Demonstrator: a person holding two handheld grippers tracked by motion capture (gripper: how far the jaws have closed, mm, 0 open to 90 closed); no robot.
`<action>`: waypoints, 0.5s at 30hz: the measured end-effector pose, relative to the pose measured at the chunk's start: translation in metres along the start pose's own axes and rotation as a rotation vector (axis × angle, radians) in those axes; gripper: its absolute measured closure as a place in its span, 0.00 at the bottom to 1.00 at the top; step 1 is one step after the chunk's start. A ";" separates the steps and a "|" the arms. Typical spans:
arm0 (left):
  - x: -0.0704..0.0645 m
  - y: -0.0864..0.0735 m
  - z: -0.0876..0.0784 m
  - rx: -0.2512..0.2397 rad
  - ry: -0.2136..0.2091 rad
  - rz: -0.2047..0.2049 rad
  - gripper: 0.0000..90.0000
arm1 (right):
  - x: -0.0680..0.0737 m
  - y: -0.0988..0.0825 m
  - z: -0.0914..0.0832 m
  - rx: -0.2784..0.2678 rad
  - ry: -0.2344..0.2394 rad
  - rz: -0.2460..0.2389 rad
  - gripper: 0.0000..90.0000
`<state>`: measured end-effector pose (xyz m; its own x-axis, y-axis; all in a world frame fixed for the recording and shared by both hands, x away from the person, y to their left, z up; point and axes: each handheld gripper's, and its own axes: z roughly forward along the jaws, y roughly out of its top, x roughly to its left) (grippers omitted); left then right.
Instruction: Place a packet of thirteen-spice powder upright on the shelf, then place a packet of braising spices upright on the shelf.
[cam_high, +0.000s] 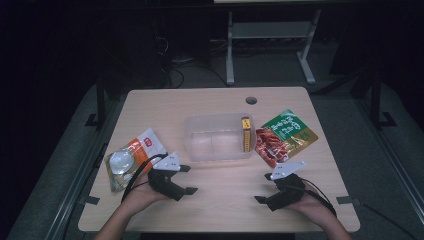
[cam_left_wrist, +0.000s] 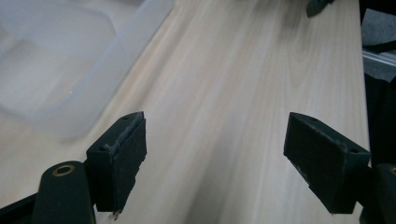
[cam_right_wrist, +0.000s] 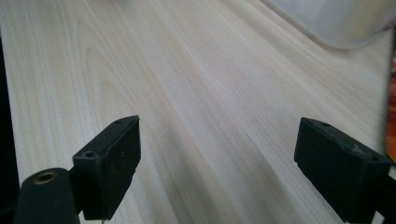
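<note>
High view: left gripper (cam_high: 187, 179) & right gripper (cam_high: 264, 188) both w/ jaws apart, nothing between, over table (cam_high: 220, 210) near clear bin (cam_high: 218, 137).

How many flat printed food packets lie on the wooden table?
2: the orange-and-white packet left of the clear plastic tub, the green-and-red packet right of it.

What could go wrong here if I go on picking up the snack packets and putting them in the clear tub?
1. The clear tub looks light; a bump from the open left gripper close by could shove it across the table.
2. The small box stands on edge against the tub's right wall; a packet dropped in may tip it.
3. The orange packet lies near the table's left edge, so a poor grab might push it off.
</note>
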<state>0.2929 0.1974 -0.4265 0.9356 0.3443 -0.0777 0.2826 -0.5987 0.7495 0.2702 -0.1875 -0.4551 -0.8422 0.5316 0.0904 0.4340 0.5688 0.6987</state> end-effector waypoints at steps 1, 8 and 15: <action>-0.005 -0.009 -0.004 0.000 0.010 -0.007 0.23 | 0.000 -0.001 -0.001 -0.006 -0.006 0.002 0.16; -0.014 -0.033 -0.012 0.017 0.036 -0.021 0.23 | -0.008 -0.004 -0.009 -0.017 -0.068 0.056 0.16; -0.006 -0.039 -0.009 0.032 0.037 -0.027 0.23 | -0.032 0.000 -0.011 -0.010 -0.149 0.130 0.16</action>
<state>0.2738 0.2257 -0.4492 0.9195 0.3863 -0.0728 0.3143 -0.6115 0.7261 0.2933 -0.2111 -0.4499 -0.7222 0.6876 0.0747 0.5323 0.4836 0.6948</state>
